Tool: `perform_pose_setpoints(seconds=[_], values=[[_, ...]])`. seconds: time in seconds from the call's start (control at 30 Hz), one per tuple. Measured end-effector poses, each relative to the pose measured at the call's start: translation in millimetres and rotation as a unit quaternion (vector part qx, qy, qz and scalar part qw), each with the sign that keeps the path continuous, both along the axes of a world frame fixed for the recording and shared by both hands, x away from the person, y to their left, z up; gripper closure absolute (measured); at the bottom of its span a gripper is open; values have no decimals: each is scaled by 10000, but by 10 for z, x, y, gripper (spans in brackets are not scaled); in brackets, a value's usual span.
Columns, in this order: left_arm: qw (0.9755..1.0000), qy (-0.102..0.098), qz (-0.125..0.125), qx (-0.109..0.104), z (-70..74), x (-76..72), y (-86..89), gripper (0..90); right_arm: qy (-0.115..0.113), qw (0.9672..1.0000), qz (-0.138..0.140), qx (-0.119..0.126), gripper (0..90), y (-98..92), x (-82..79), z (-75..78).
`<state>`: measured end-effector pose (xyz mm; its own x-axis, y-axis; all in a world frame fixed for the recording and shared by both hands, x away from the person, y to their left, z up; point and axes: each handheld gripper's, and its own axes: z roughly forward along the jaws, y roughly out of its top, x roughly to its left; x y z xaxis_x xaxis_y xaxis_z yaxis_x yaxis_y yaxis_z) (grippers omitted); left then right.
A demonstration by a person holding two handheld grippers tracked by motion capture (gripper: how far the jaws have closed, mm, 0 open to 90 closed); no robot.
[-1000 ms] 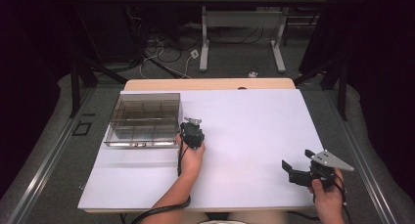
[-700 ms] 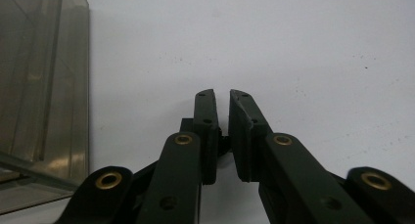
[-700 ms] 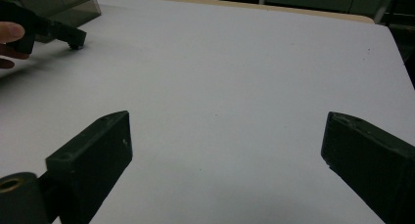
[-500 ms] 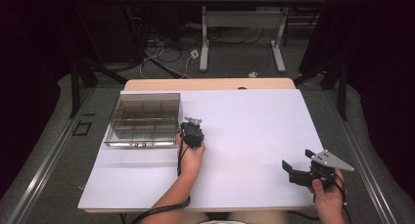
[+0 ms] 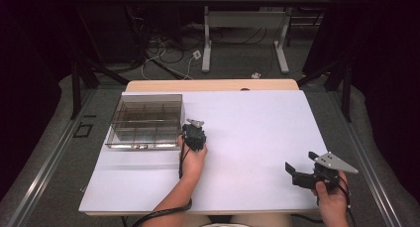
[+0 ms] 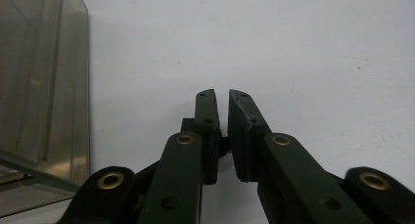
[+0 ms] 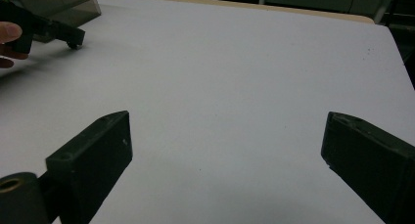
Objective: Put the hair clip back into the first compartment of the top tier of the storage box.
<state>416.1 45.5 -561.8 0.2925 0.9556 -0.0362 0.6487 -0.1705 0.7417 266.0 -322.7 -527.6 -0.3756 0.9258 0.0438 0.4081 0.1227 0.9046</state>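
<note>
The smoked clear box (image 5: 144, 122) with its grid of compartments sits at the far left of the white surface (image 5: 257, 133), parallel to the surface's left edge; its compartments look empty as far as the high view can tell. In the left gripper view its near corner wall (image 6: 44, 87) stands just to the left of the jaws, close but apart from them.

The left gripper (image 5: 194, 134) rests just beside the box's right near corner, low over the surface, its jaws brought nearly together with a thin slit between the pads (image 6: 221, 131) and nothing between them. The right gripper (image 5: 297, 172) is held well apart, near the right front edge of the surface, with its jaws spread wide (image 7: 225, 150) and bare white surface between them.

Judged from this, the work on the box has hardly begun: the box is not gripped, pushed or opened, and no loose item lies on the surface to go into it. What is left appears to be nearly everything, starting with the left gripper making contact with the box's corner or wall.
</note>
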Motion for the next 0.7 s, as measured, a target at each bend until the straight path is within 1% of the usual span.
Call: perform_pose_setpoints(seconds=[0.1,0.13,0.2,0.23,0.27,0.33,0.37,0.47,0.5,0.53,0.57,0.6,0.7], values=[[10000,-31,-40,-1,17,-11,-26,834,-21,10000,2,26,45,8,-1,-2],[9999,-37,-100,36,30,-15,-33,834,0,10000,5,57,45,12,-2,-4],[9999,-51,-128,24,51,-21,-52,834,-13,10000,9,24,45,5,1,-4],[9999,-70,-135,-47,68,-23,-68,834,-23,10000,10,23,45,4,1,-3],[9998,-82,-181,-22,79,-23,-68,834,-34,10000,7,5,45,3,0,-2],[9998,-69,-187,-34,92,-27,-72,834,-42,10000,-3,14,45,1,0,-3],[9997,-51,-228,-50,106,-28,-70,834,-14,10000,-24,32,45,3,-3,-2],[9994,-64,-301,-151,167,-35,-76,834,-81,9999,-66,41,45,7,2,-10],[9994,-64,-301,-151,167,-35,-76,834,-92,9999,-13,42,45,2,5,-10],[9993,-74,-319,-167,185,-37,-72,834,-39,10000,-8,16,45,0,-1,-3],[9993,-65,-330,-176,205,-40,-70,834,-34,10000,2,3,45,-1,0,-3],[9990,-69,-361,-237,239,-36,-63,834,-25,10000,-1,11,45,1,1,-3],[9989,-77,-390,-254,282,-39,-56,835,-4,10000,-10,42,45,15,-1,-3]])
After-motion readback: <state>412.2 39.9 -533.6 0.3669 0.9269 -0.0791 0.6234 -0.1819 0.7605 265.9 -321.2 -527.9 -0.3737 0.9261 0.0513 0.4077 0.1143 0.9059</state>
